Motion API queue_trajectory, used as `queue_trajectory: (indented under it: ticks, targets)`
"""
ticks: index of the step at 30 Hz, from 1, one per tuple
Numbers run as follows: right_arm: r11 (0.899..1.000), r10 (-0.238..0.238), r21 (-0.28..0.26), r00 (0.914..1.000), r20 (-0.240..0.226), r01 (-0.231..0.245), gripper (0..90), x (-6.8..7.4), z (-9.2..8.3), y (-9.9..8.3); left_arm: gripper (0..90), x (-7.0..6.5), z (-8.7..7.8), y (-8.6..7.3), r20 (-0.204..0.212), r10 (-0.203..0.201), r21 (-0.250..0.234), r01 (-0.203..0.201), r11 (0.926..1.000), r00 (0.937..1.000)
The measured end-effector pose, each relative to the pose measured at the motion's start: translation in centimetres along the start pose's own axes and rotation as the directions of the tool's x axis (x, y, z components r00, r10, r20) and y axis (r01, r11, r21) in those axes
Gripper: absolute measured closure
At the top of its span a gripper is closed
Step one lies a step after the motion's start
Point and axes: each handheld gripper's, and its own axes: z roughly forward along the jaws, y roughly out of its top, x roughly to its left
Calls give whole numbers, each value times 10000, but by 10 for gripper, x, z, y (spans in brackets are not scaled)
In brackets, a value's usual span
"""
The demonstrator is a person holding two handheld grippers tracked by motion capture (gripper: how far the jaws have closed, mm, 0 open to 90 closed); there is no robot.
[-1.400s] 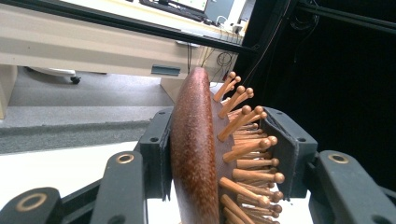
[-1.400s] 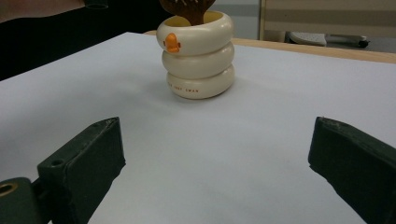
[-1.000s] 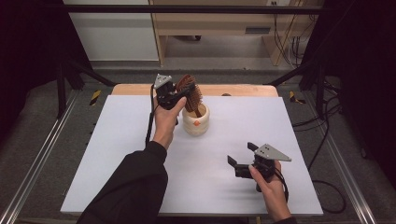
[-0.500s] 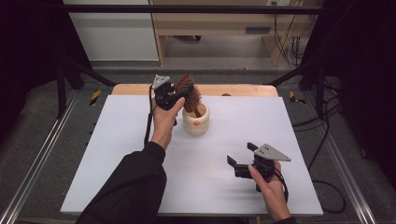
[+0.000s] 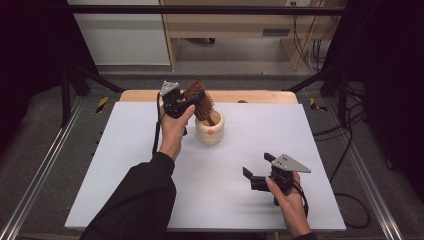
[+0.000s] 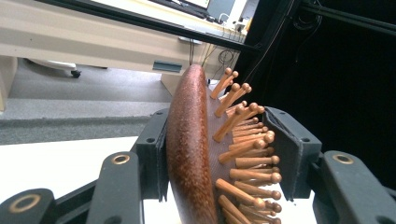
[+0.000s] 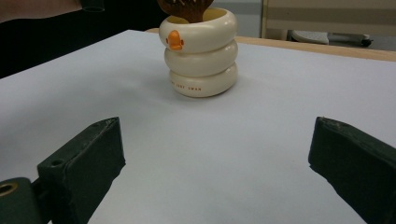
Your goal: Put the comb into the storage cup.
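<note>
Wooden hairbrush (image 6: 191, 154) with round-tipped wooden pins stands handle-down in the cream ring-shaped cup (image 5: 209, 131), head sticking up above the rim and leaning a bit toward the left claw (image 5: 192, 100). In the left gripper view the brush head sits between the two black jaws: the smooth brown back lies against one pad, the pins point at the other pad, whose tips look about touching it; whether the pads actually press I cannot tell, jaws about half spread. Left hand (image 5: 173, 131) holds that claw up at the far side of the table (image 5: 125, 170), just left of the cup, sleeve dark. Cup is stacked-ring style, three bulges, small orange mark on the front and tiny orange lettering low down, seen in the right gripper view (image 7: 200, 51); it stands upright on the white table surface, near the far middle. Right claw (image 5: 256, 175) is well apart from the cup, near the front right of the table, held by the right hand (image 5: 290, 200), pointing toward the cup, jaws spread wide with nothing between them. Wooden strip (image 5: 260, 96) runs along the far table edge; grey floor and dark frame beyond.
</note>
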Motion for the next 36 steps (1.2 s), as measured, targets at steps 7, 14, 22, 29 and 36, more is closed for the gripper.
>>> queue_trajectory:
  ticks: [7, 14, 22, 29, 36]
  targets:
    - [10000, -5, -6, 10000, 7, 5, 39, 0, 0, 0, 453, 3, -1, -1, -38, -138, -11, 138, 9999, 9999]
    - [10000, 6, 8, 10000, 6, -6, 39, 0, 0, 0, 449, 6, -1, -2, -75, -190, 5, 190, 9998, 9998]
    - [10000, 14, 6, 10000, 8, -14, 39, 0, 0, 0, 446, 8, -2, -2, -118, -249, -22, 249, 9997, 9996]
    - [10000, -3, 10, 10000, 6, 3, 39, 0, 1, 0, 444, 12, -3, -3, -156, -380, -23, 380, 9993, 9992]
    - [10000, -4, 11, 10000, 2, 4, 39, 1, 1, 0, 443, 12, -3, -4, -163, -417, -42, 417, 9991, 9990]
